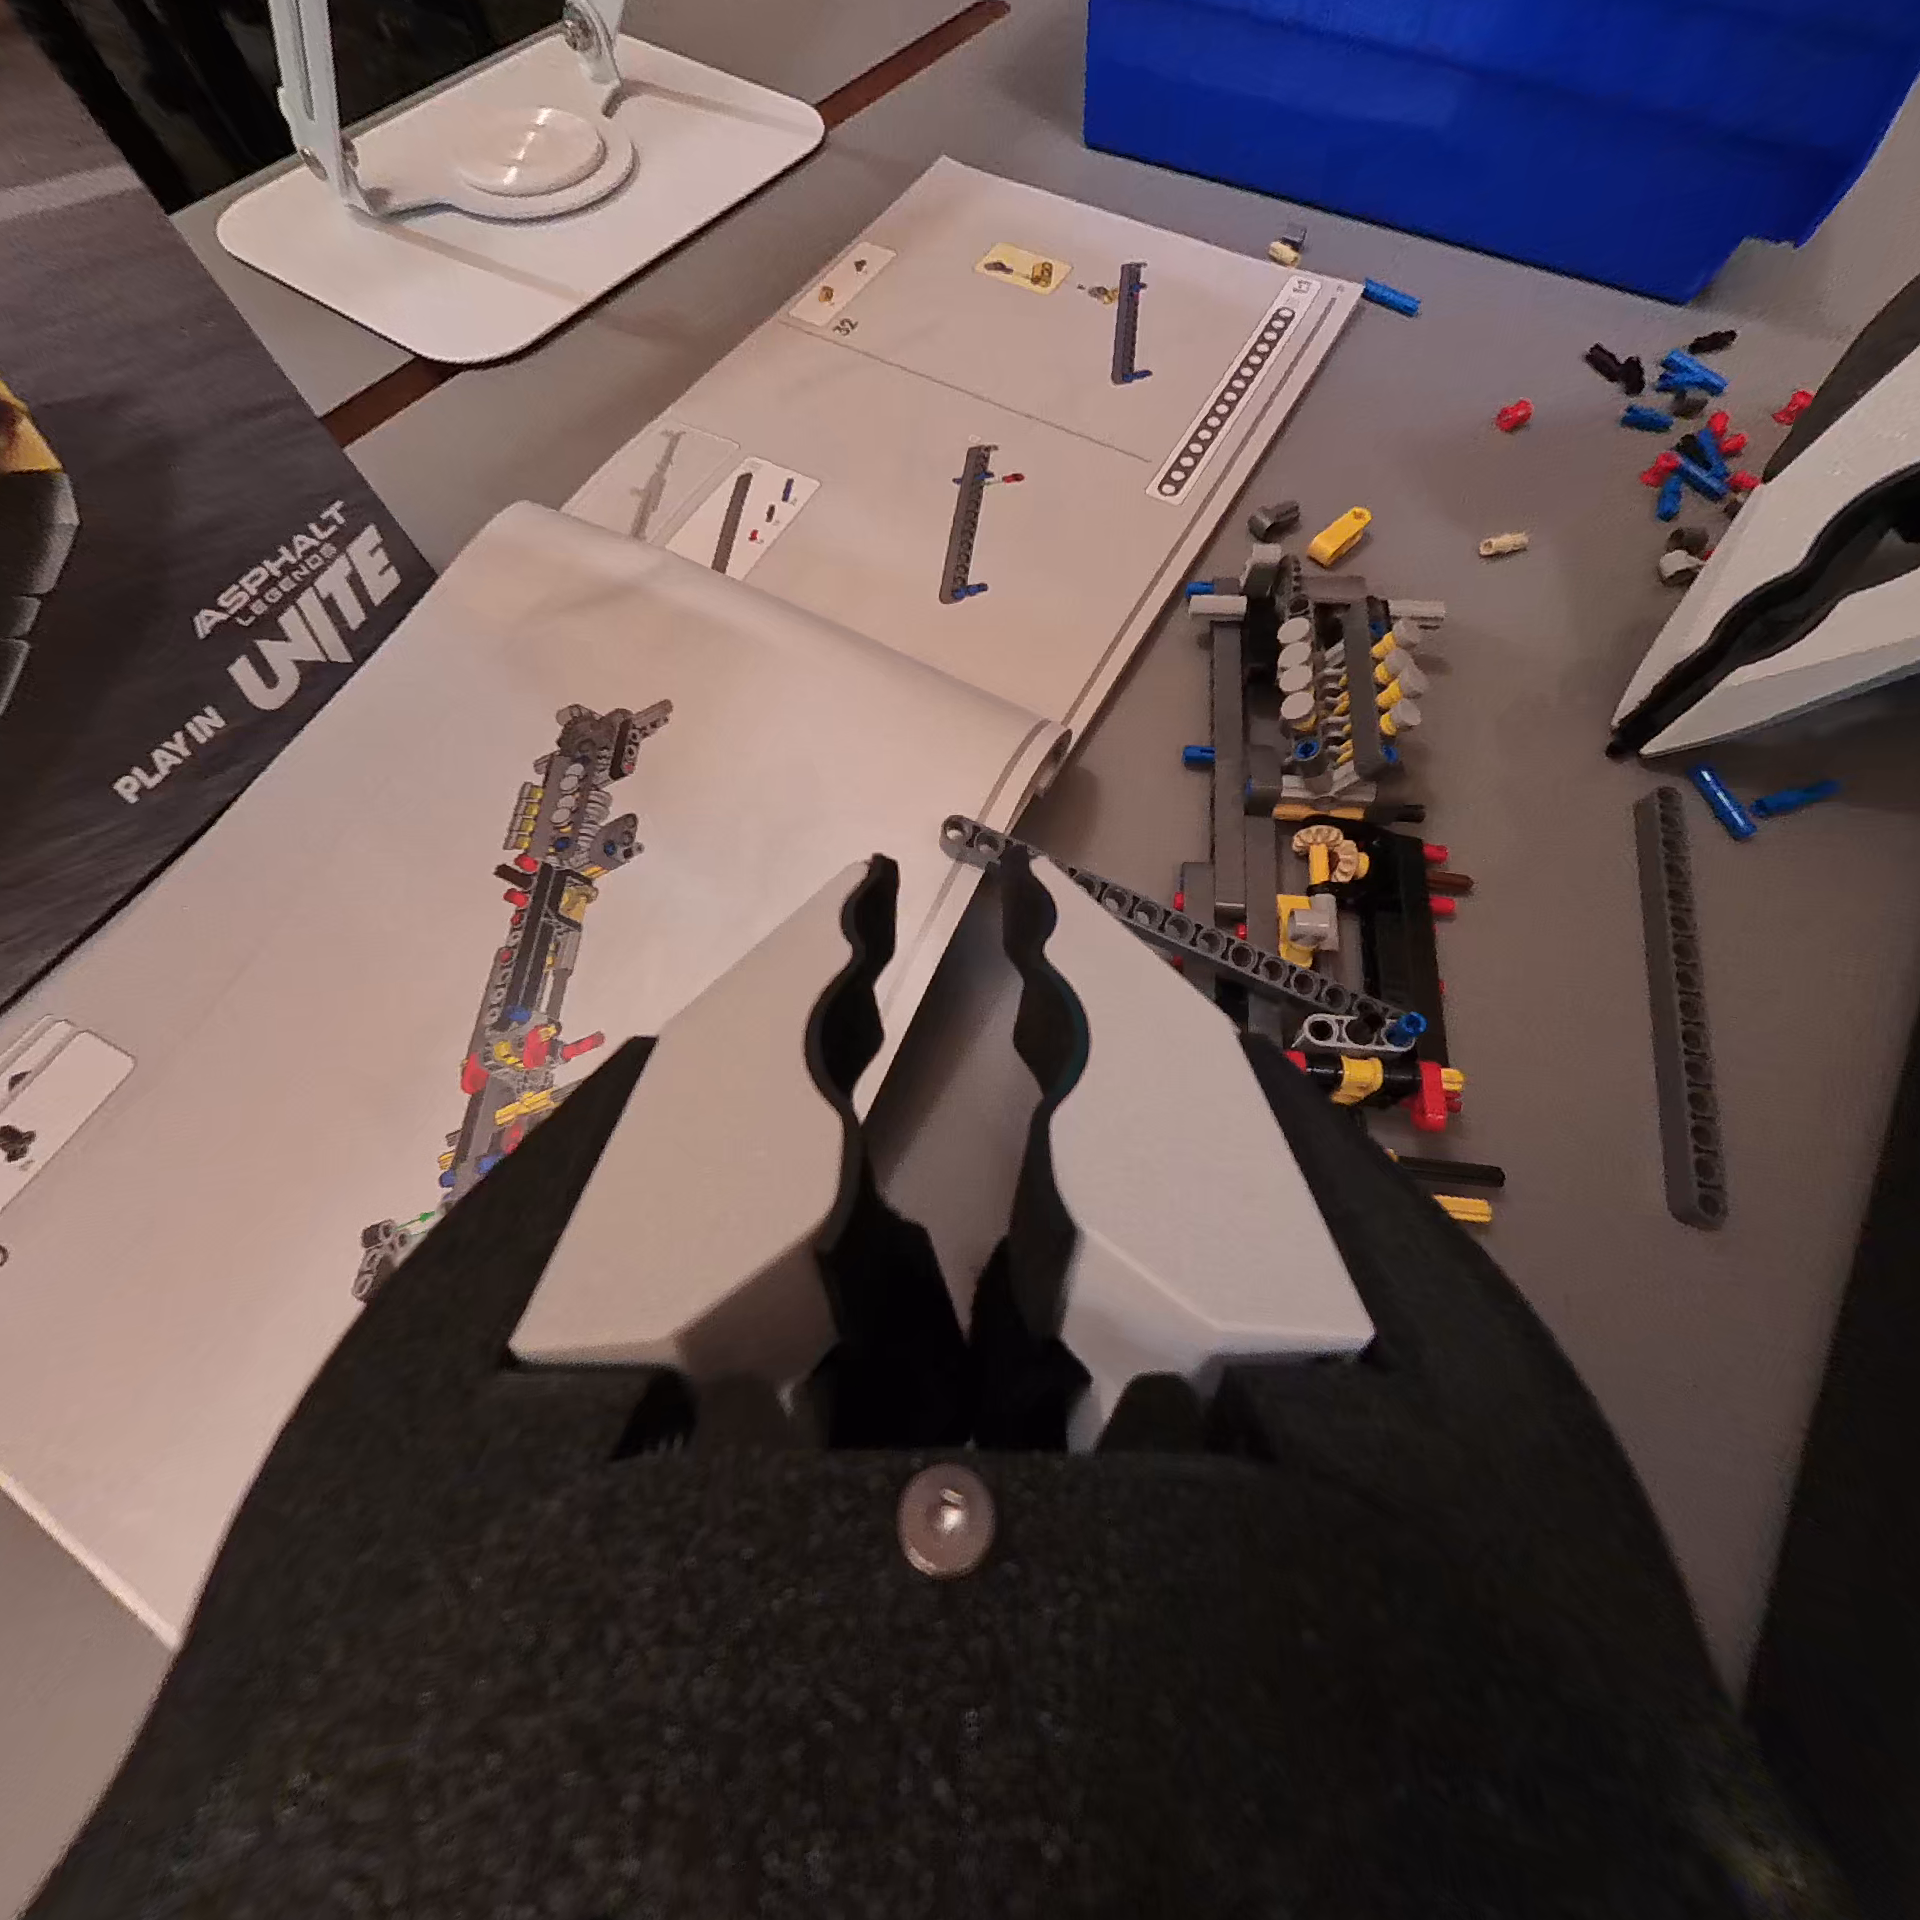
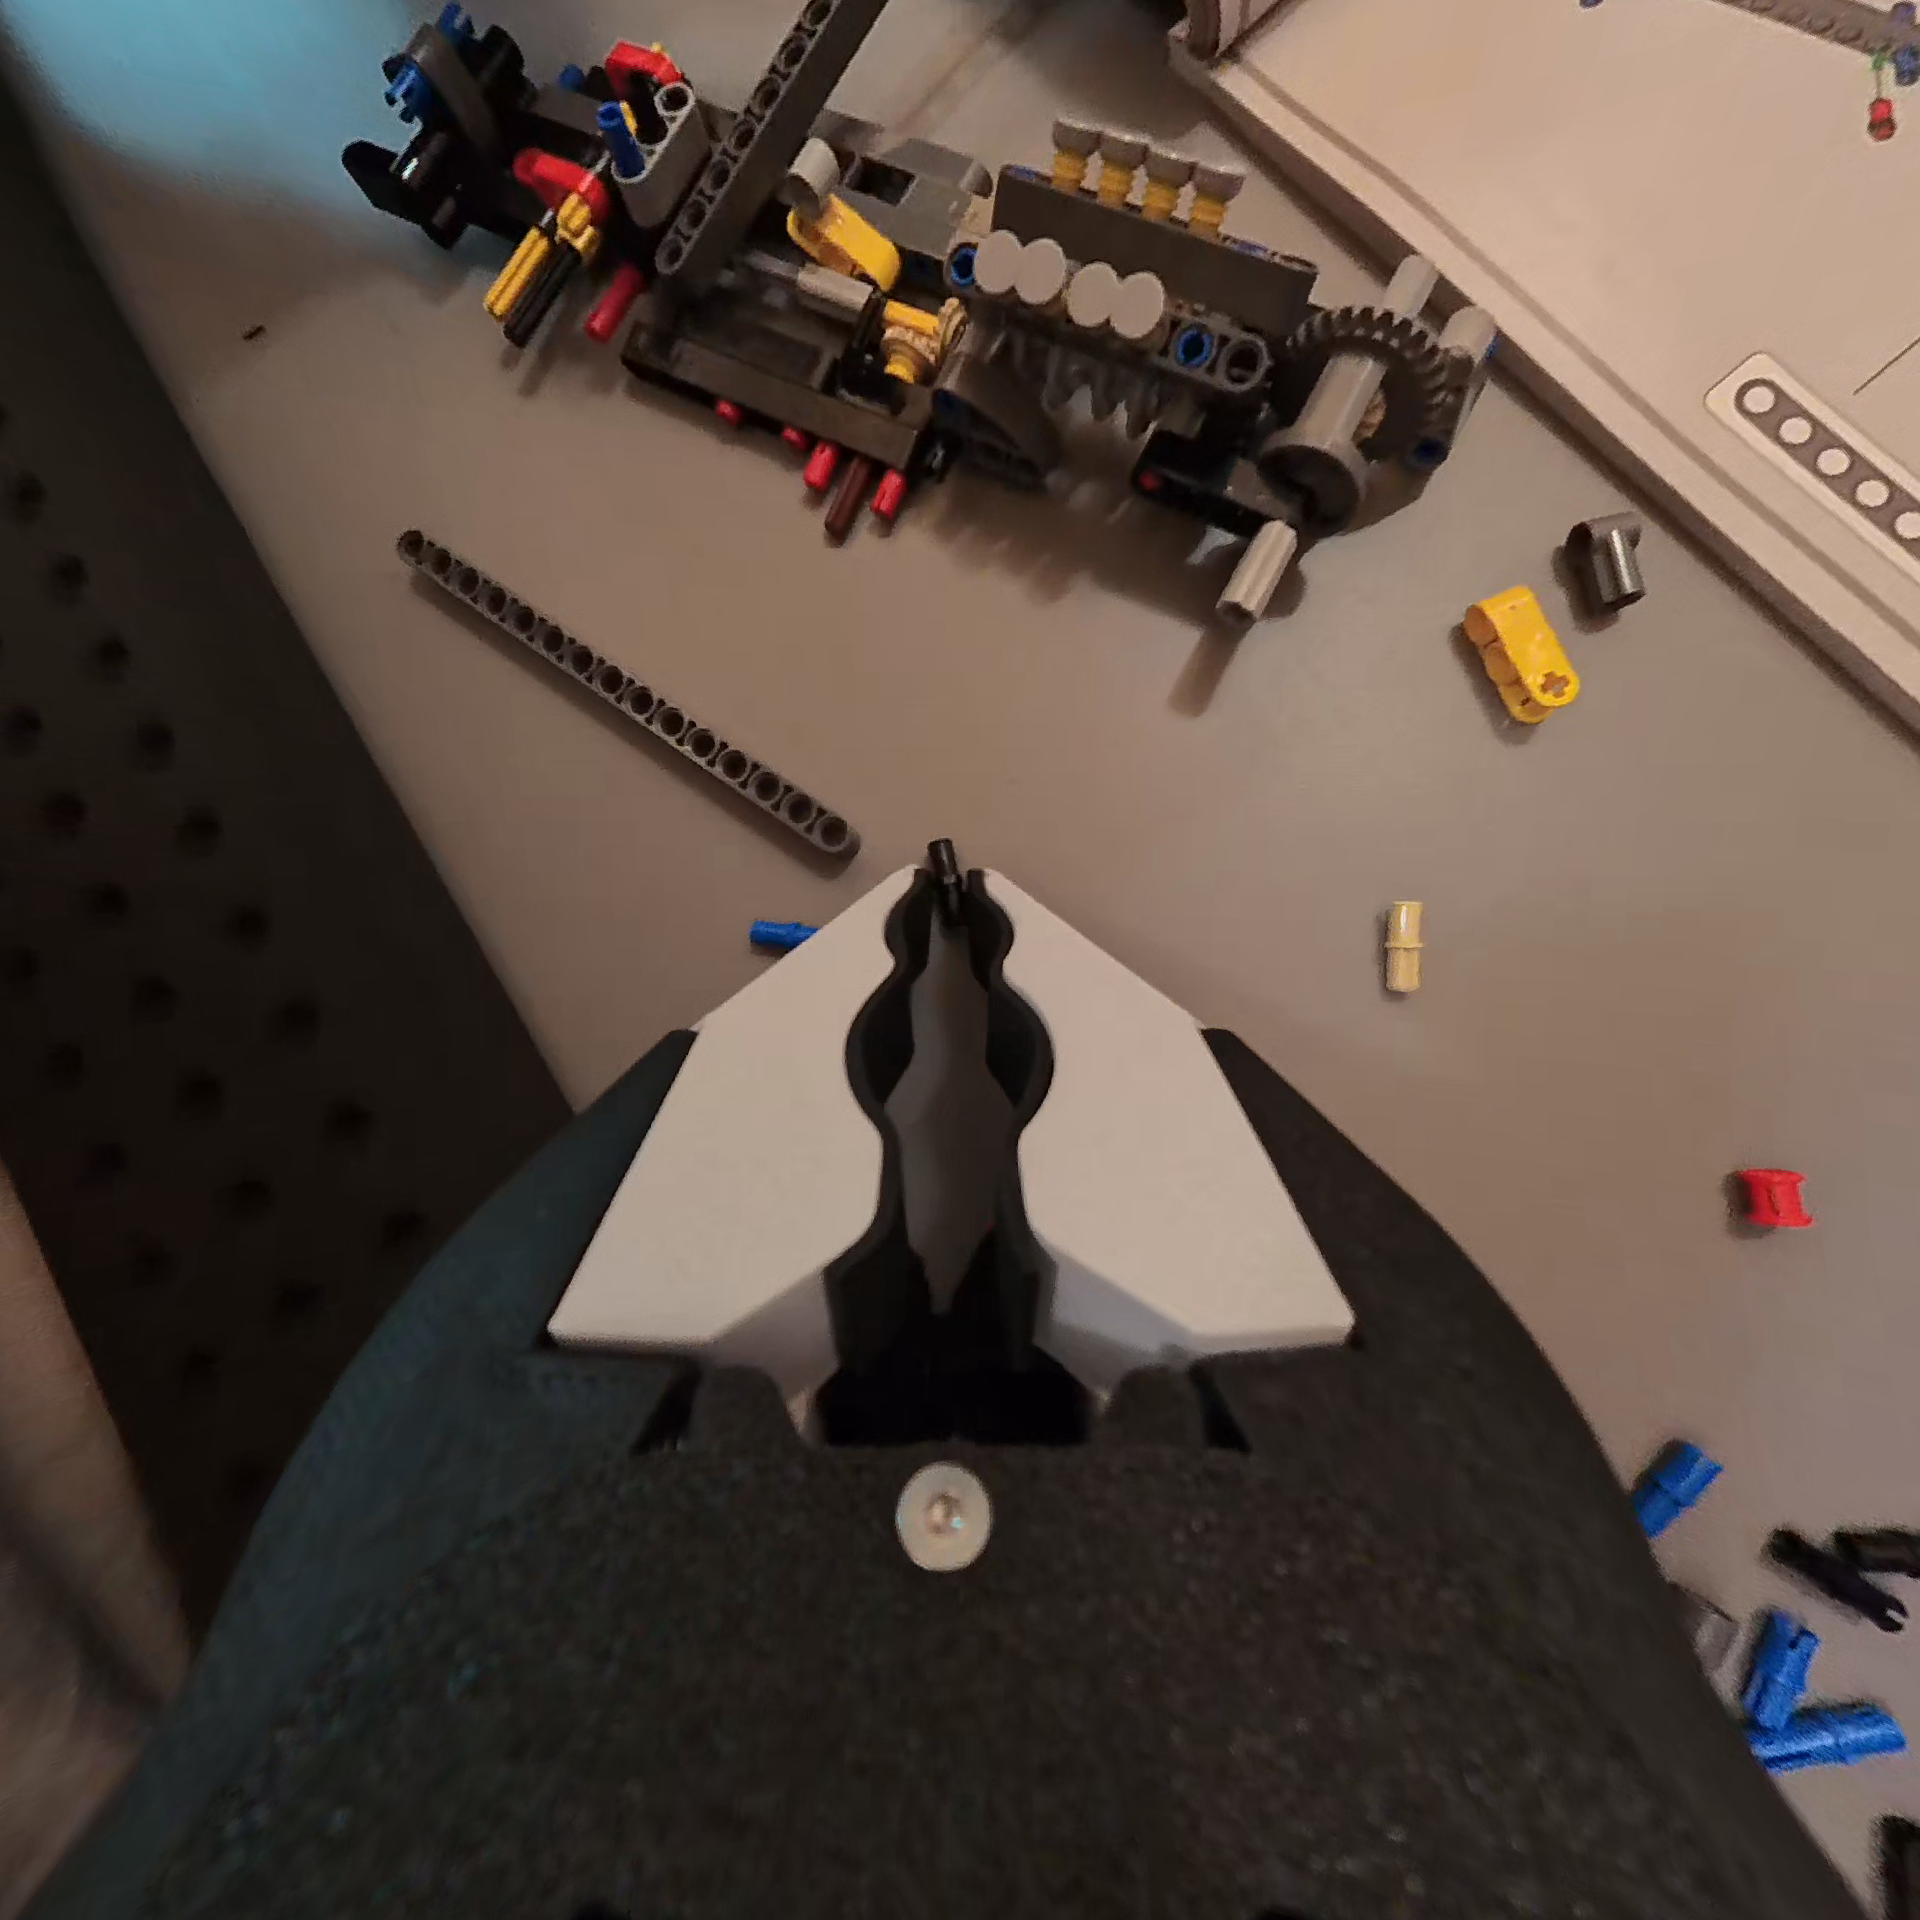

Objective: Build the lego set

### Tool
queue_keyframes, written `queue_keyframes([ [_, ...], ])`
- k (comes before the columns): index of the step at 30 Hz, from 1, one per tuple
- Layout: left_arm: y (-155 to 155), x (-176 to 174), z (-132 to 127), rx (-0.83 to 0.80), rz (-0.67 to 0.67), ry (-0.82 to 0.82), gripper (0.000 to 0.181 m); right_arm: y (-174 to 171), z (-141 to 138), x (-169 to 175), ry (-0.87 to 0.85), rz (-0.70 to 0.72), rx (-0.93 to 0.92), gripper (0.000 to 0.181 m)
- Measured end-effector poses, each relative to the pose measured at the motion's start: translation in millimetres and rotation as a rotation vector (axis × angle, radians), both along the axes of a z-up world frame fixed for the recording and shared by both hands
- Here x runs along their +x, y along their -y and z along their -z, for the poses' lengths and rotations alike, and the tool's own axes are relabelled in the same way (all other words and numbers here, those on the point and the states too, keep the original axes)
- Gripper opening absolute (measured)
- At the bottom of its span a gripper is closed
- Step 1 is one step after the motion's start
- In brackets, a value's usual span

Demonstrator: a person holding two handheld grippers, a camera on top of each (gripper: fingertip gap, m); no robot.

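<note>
Pin-wise, right hand-held gripper [image 2: 948, 883] pinches a tiny black pin [image 2: 943, 871] at its tips, ready for the loose grey beam [image 2: 628, 698] ahead-left; left hand-held gripper [image 1: 940, 878] hangs open, empty.

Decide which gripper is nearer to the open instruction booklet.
Left. The left gripper hovers, fingers apart, right over the instruction booklet at its lower edge. The right gripper, pinching a small black pin, is off to the side, past the partly built model.
</note>
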State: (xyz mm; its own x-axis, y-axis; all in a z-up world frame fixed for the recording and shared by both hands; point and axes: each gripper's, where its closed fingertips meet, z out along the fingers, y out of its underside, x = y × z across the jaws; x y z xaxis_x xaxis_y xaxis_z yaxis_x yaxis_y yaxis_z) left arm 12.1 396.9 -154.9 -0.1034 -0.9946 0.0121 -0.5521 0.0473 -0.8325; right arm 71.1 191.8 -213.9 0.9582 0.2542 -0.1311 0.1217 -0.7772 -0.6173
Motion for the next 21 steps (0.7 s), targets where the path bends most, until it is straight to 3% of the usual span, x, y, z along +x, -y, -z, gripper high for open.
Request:
queue_keyframes([
  [3, -0.8, -0.5, 2.0, 0.000, -0.002, -0.010, 0.019, -1.2, -2.5, 0.4, -0.033, 0.010, 0.001, 0.018],
  [7, -0.4, -1.2, 2.2, 0.017, 0.002, -0.014, 0.019, -1.8, -15.1, 19.2, -0.021, 0.067, 0.048, 0.020],
  [12, 2.1, -2.2, 0.7, 0.032, 0.012, -0.012, 0.019, 10.3, -22.0, 117.5, 0.185, 0.431, 0.080, 0.020],
  [14, 3.2, -2.1, 0.9, 0.032, 0.017, -0.013, 0.019, 15.6, -20.2, 141.1, 0.205, 0.527, 0.093, 0.021],
  [21, -0.5, -2.2, 7.8, 0.028, 0.009, -0.034, 0.020, 20.7, -9.8, 148.4, 0.155, 0.518, 0.065, 0.017],
])
